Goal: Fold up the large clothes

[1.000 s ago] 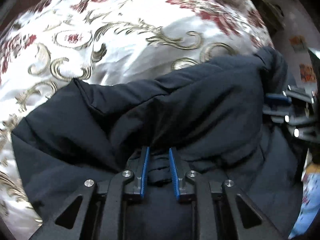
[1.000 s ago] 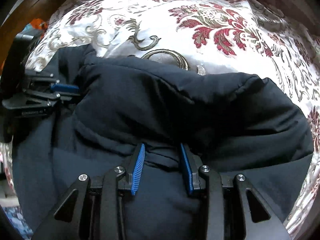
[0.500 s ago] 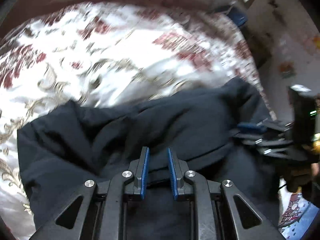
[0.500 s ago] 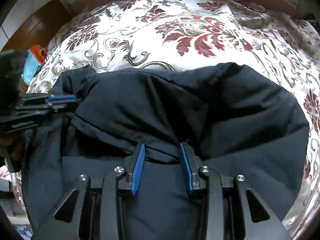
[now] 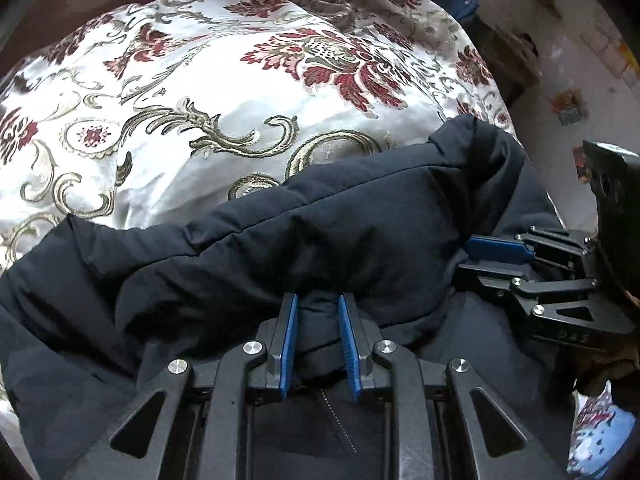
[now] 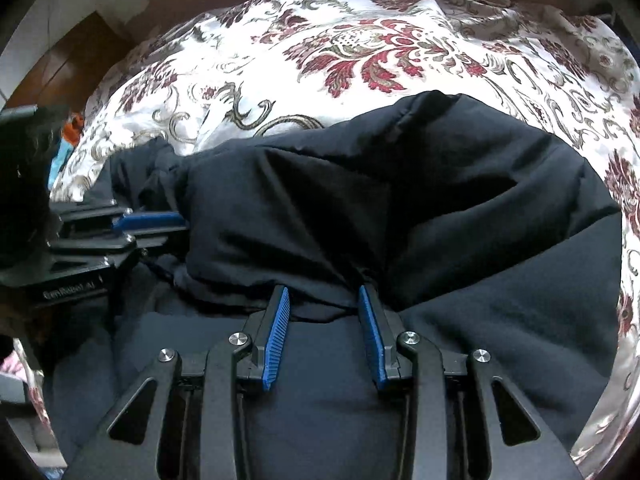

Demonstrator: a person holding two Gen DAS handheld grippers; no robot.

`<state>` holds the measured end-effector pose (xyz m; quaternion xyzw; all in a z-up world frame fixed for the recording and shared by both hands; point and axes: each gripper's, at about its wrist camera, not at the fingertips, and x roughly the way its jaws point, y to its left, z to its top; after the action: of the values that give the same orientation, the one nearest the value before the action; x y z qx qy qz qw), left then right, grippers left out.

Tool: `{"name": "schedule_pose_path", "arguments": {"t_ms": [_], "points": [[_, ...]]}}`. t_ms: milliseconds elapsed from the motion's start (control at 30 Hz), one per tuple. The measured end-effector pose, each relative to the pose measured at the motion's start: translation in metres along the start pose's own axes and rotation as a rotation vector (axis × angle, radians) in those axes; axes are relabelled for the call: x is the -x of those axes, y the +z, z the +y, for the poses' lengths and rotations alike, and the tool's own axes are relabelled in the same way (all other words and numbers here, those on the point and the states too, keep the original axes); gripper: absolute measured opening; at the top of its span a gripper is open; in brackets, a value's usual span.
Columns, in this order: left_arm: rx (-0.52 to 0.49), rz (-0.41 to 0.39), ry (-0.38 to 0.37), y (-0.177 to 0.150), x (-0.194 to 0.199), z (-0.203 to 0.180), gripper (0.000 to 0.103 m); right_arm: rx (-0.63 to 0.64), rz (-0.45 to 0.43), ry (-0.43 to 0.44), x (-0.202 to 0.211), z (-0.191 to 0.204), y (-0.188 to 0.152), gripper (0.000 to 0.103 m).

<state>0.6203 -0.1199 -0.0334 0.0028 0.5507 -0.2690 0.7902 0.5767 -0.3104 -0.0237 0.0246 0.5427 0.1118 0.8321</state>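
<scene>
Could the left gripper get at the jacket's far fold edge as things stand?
Probably not yet. The left gripper is shut on a bunch of the jacket, and the puffy folded layer rises between it and that edge. It would likely have to let go first; the bedspread beyond is bare.

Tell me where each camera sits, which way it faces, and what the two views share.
Left wrist: on the left gripper, facing forward over the dark jacket on the floral bedspread; right gripper at its right edge.
Right wrist: on the right gripper, facing likewise; left gripper at its left edge.
Shared: jacket, bedspread, both grippers pinching the jacket's edge.
</scene>
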Motion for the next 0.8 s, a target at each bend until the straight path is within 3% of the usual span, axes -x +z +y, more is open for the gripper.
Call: {"name": "schedule_pose_path", "arguments": {"t_ms": [100,200,267,300,333,367,467,567,667,767,800], "points": [[0.088,-0.027,-0.043,-0.004,0.011,0.012,0.027,-0.042,-0.040,0.043,0.012,-0.004,-0.005,0.034],[0.176,-0.081,-0.015,-0.014,0.032,0.026,0.039,-0.059,-0.084,0.053,0.031,-0.008,-0.012,0.042],[0.219,-0.119,0.065,-0.023,0.044,0.035,0.039,-0.051,-0.109,0.041,0.043,-0.010,-0.017,0.047],[0.248,-0.120,0.148,-0.025,0.047,0.042,0.039,-0.049,-0.120,0.034,0.050,-0.010,-0.021,0.049],[0.287,-0.101,0.223,-0.029,0.047,0.051,0.036,-0.049,-0.123,0.033,0.054,-0.012,-0.023,0.049],[0.337,-0.081,0.246,-0.032,0.046,0.062,0.036,-0.053,-0.127,0.033,0.058,-0.014,-0.025,0.049],[0.452,-0.018,0.217,-0.040,0.039,0.084,0.037,-0.065,-0.128,0.027,0.065,-0.020,-0.034,0.050],[0.453,-0.066,0.236,-0.041,0.054,0.074,0.036,-0.060,-0.136,0.017,0.073,-0.021,-0.044,0.055],[0.463,-0.136,0.200,-0.047,0.074,0.058,0.037,-0.022,-0.157,0.007,0.084,-0.018,-0.055,0.066],[0.469,-0.193,0.176,-0.055,0.095,0.042,0.051,0.015,-0.183,-0.007,0.097,-0.012,-0.063,0.075],[0.470,-0.208,0.169,-0.056,0.100,0.034,0.065,0.023,-0.195,-0.014,0.103,-0.009,-0.065,0.080]]}}
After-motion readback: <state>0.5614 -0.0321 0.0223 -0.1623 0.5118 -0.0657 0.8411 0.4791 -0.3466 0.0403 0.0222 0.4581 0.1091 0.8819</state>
